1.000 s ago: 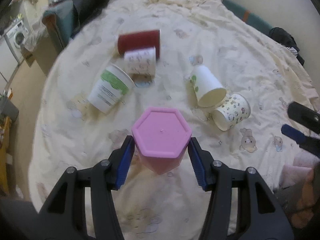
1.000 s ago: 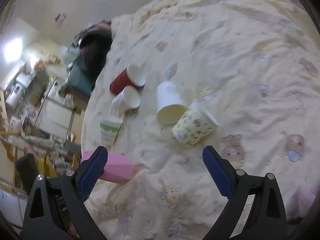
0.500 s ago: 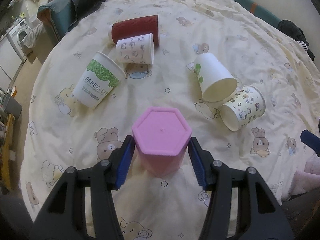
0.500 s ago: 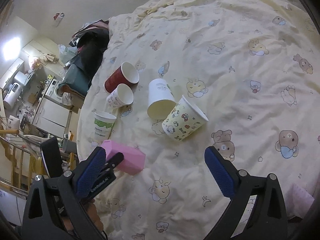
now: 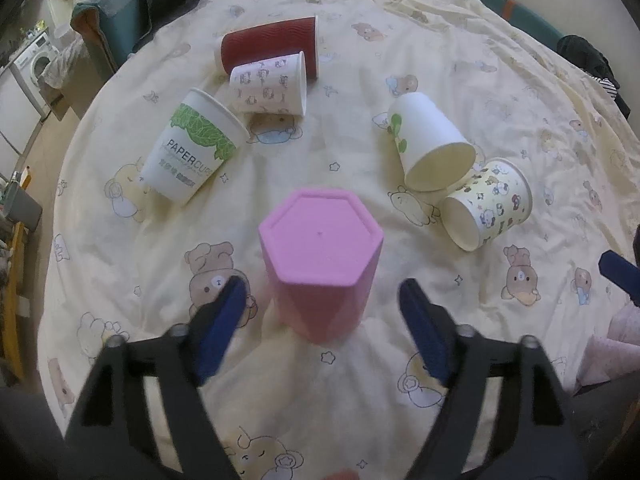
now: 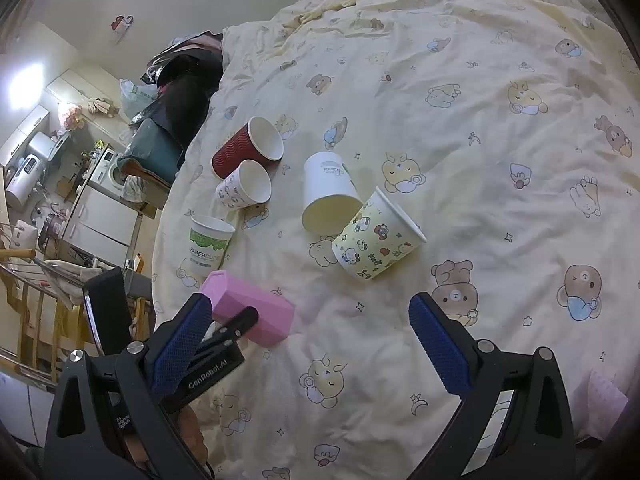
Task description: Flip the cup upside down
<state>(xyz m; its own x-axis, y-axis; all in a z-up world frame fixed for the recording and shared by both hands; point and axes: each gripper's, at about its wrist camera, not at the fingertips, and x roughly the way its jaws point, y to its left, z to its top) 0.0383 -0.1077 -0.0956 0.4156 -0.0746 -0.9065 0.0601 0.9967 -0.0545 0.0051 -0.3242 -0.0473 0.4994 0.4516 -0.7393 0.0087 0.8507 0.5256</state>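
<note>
A pink six-sided cup stands upside down, base up, on a pale yellow bedspread printed with cartoon bears. The left gripper sits just near of it, blue pads spread wide and clear of the cup's sides, grasping nothing. Five paper cups lie tipped over beyond: at far left a white one with a green leaf band, then a small patterned cup touching a red ribbed one, and to the right a plain white cup resting against a yellow cartoon cup. The right gripper hovers well to the right, fingers parted and empty.
</note>
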